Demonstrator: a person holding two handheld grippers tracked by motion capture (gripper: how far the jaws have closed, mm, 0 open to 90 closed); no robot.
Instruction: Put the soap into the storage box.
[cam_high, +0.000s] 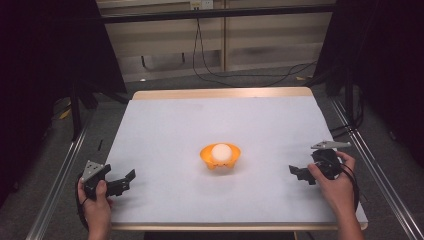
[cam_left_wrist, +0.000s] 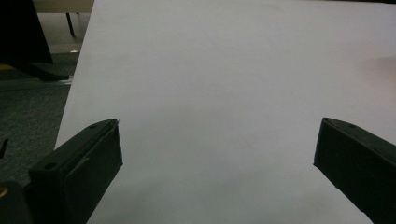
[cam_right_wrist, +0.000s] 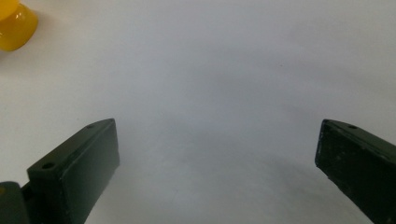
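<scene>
An orange bowl (cam_high: 220, 159) sits near the middle of the white table top (cam_high: 220, 125), and a white ball (cam_high: 221, 151) rests inside it. In the right gripper view the bowl's orange edge (cam_right_wrist: 14, 23) peeks in at the top left corner. My left gripper (cam_high: 125, 181) lies at the table's front left, held by a hand, its jaws wide apart over bare white surface (cam_left_wrist: 215, 140). My right gripper (cam_high: 299, 174) rests at the front right, also hand-held, open and holding nothing (cam_right_wrist: 215, 144). Both grippers are well away from the bowl.
The table has a wooden rim (cam_high: 220, 93) at the far edge. Metal rails (cam_high: 65, 170) run along both sides of the table. Cables (cam_high: 240, 75) trail on the grey floor behind it, and dark curtains stand left and right.
</scene>
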